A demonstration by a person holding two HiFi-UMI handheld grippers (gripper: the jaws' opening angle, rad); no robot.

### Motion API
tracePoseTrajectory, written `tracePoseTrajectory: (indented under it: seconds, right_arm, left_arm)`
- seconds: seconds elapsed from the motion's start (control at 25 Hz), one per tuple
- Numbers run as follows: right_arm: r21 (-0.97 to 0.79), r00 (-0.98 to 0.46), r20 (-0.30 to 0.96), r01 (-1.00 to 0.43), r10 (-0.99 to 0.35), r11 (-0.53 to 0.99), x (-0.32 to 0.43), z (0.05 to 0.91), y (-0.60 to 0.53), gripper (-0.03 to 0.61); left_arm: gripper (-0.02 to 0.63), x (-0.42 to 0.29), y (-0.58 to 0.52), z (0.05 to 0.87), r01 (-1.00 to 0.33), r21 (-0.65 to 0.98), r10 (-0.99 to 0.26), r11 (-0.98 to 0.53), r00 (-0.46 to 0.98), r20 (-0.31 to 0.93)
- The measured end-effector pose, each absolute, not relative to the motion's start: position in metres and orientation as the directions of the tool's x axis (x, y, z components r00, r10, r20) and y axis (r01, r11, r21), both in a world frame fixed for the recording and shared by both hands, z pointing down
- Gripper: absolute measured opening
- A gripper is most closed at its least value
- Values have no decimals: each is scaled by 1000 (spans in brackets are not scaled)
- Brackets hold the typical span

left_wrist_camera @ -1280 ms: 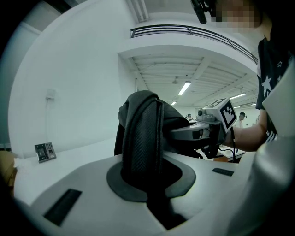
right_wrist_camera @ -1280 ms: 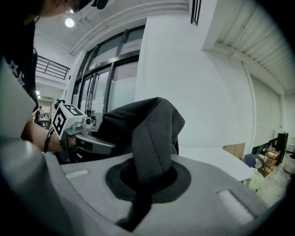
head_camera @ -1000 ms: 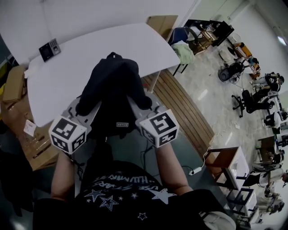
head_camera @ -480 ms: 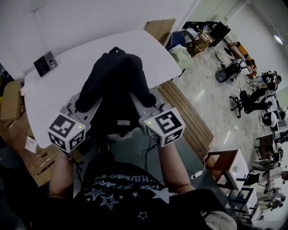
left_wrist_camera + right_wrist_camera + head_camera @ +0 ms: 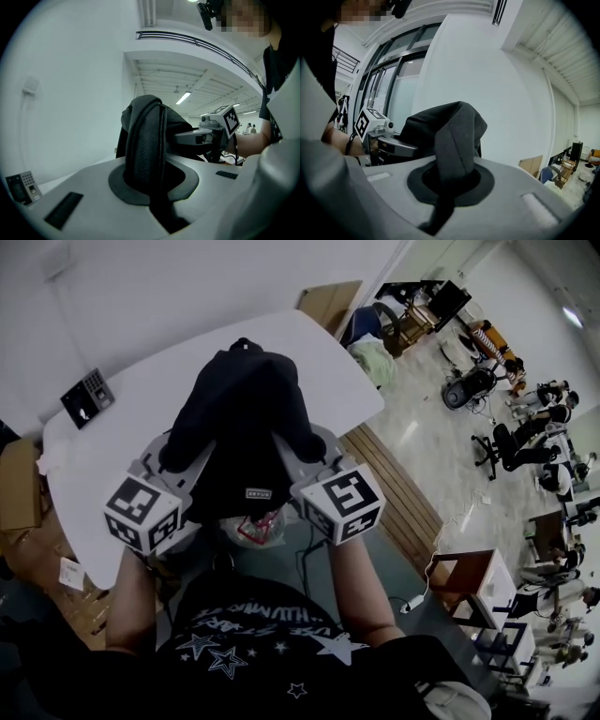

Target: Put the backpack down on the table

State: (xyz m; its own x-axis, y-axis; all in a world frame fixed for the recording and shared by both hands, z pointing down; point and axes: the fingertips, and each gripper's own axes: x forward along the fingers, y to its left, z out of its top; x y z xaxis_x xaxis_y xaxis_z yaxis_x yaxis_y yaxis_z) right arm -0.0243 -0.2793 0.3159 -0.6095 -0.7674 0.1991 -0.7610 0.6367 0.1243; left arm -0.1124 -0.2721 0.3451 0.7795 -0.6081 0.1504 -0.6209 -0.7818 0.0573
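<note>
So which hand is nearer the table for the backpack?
Left, probably. Both clamp the backpack, but the left hand-held gripper is over the table; the right hand-held gripper hangs by its edge.

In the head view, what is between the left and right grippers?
The black backpack, between the left gripper and the right gripper, both clamped on it; the head view shows it.

Farther forward now, mostly over the white table (image 5: 117, 423): backpack (image 5: 239, 418), left hand-held gripper (image 5: 176, 460), right hand-held gripper (image 5: 305, 451).
</note>
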Motion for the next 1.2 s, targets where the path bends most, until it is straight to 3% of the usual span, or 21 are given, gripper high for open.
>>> tracePoseTrajectory:
  seconds: [0.68, 1.2]
  right_arm:
    - [152, -619, 232, -739, -750, 657, -45, 322, -381, 6]
    - [157, -764, 214, -588, -609, 793, -32, 320, -462, 6]
  left_arm:
    - [41, -133, -371, 351, -645, 76, -634, -760, 762, 134]
    - [41, -118, -435, 350, -792, 30, -783, -609, 607, 137]
